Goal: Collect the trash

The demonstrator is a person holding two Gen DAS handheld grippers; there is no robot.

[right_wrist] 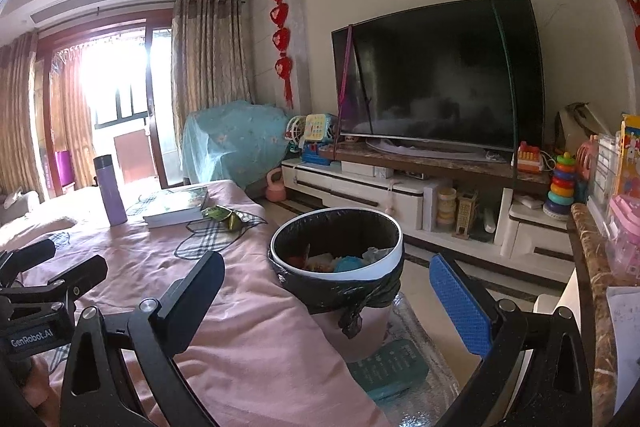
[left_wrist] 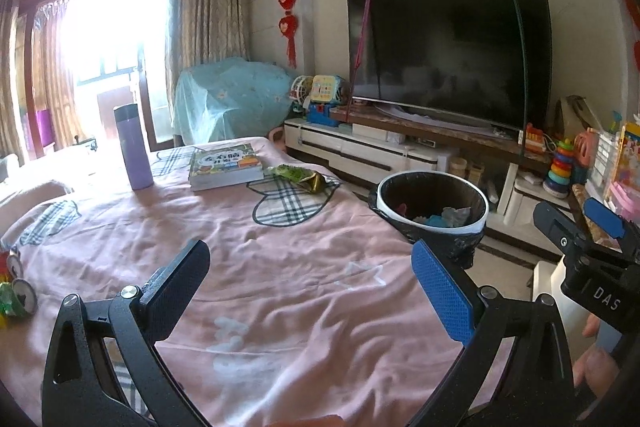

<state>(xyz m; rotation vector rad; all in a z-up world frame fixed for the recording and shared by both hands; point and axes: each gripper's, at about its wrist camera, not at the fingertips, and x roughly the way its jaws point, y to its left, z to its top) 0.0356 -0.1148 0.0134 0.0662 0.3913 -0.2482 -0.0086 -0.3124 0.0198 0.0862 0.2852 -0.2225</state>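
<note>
On the covered table (left_wrist: 280, 307), the bottle (left_wrist: 134, 147) stands at eleven o'clock, the stack of books (left_wrist: 226, 166) just right of it at twelve, and the crumpled wrapper (left_wrist: 304, 179) touching the books' right side; the bin (left_wrist: 432, 205) stands off the table's edge at two o'clock, with scraps inside

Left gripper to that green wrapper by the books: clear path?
Probably yes. The left gripper is open and empty, with bare pink cloth between it and the wrapper. The books sit beside the wrapper, not in front.
</note>
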